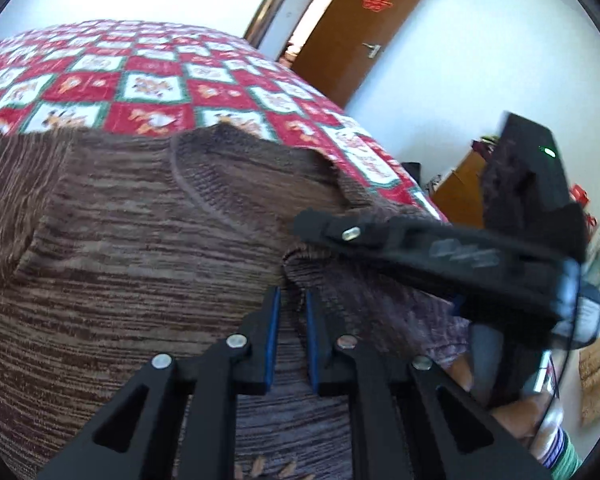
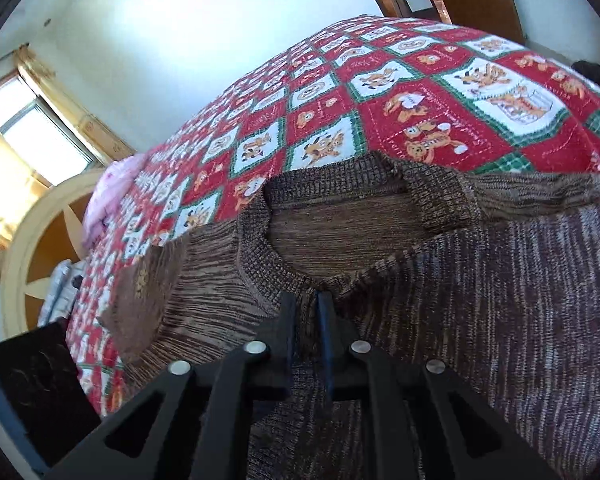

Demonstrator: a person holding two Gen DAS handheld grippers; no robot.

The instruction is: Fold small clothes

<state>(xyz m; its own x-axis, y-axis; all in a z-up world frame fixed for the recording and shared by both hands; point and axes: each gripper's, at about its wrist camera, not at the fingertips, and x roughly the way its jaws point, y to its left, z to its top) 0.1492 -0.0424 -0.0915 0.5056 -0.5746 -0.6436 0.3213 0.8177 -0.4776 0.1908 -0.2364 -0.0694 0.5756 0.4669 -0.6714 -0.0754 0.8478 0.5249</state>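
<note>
One red patchwork quilt (image 2: 440, 112) covers the bed; on it lies one brown knit sweater (image 2: 500, 280). Two grippers, left (image 1: 291, 300) and right (image 2: 306, 304), both pinch its fabric.

Left gripper (image 1: 291, 300): black plastic linkage arms, blue pads on the fingers (image 1: 273, 320), 4 silver screws. Right gripper (image 2: 306, 308): same build; body at 3 o'clock of left view, green light. Striped cuff (image 1: 566, 450), 5 o'clock.

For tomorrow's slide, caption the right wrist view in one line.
Right claw pinching a brown knitted sweater by its collar on a red checked bedspread.
</note>
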